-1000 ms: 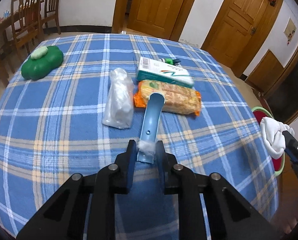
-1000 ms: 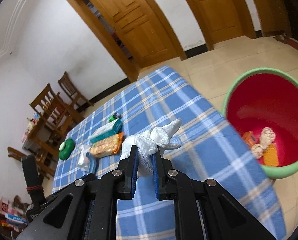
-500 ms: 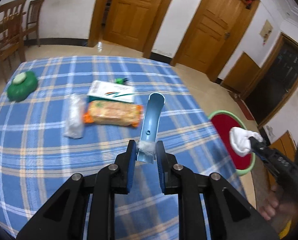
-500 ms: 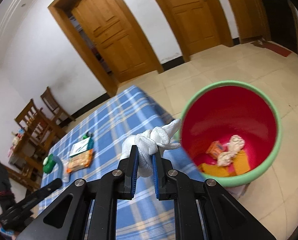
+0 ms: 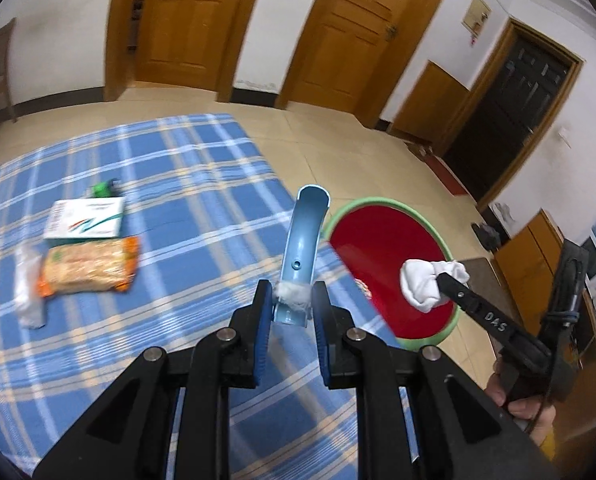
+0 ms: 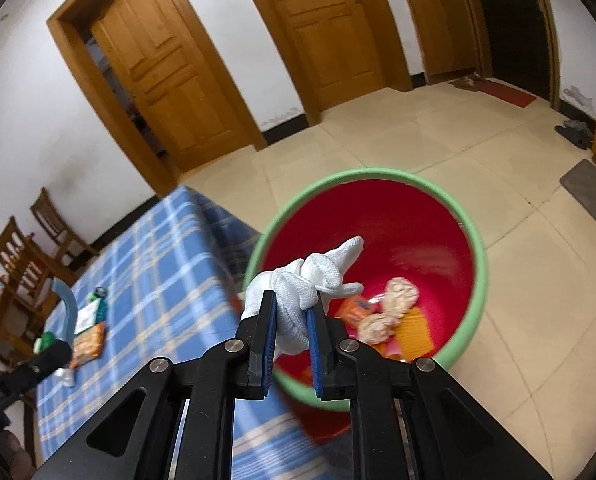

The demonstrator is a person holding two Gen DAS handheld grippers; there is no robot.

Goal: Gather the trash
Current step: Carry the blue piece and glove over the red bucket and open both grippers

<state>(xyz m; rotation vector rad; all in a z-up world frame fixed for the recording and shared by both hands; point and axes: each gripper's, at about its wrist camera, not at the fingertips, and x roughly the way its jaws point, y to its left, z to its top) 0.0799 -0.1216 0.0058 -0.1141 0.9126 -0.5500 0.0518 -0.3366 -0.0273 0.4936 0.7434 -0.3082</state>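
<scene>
My left gripper (image 5: 291, 300) is shut on a curved light-blue plastic piece (image 5: 304, 236) with a tuft of white fluff at its base, held above the table's right edge. My right gripper (image 6: 293, 308) is shut on a white cloth glove (image 6: 306, 280) and holds it over the red bin with a green rim (image 6: 480, 256), which stands on the floor beside the table. The glove (image 5: 426, 280) and bin (image 5: 378, 248) also show in the left wrist view. Several pieces of trash (image 6: 390, 308) lie in the bin's bottom.
On the blue plaid tablecloth (image 5: 185, 184) lie an orange cracker packet (image 5: 85, 268), a white and green box (image 5: 85, 218), a clear plastic bag (image 5: 27, 292) and a small green item (image 5: 101, 189). Wooden chairs (image 6: 21, 256) stand behind the table. Wooden doors (image 5: 177, 20) line the wall.
Both grippers have swung right toward the bin. The glove now hangs over the bin's opening, and the blue piece has moved from over the table's middle to its right edge.
</scene>
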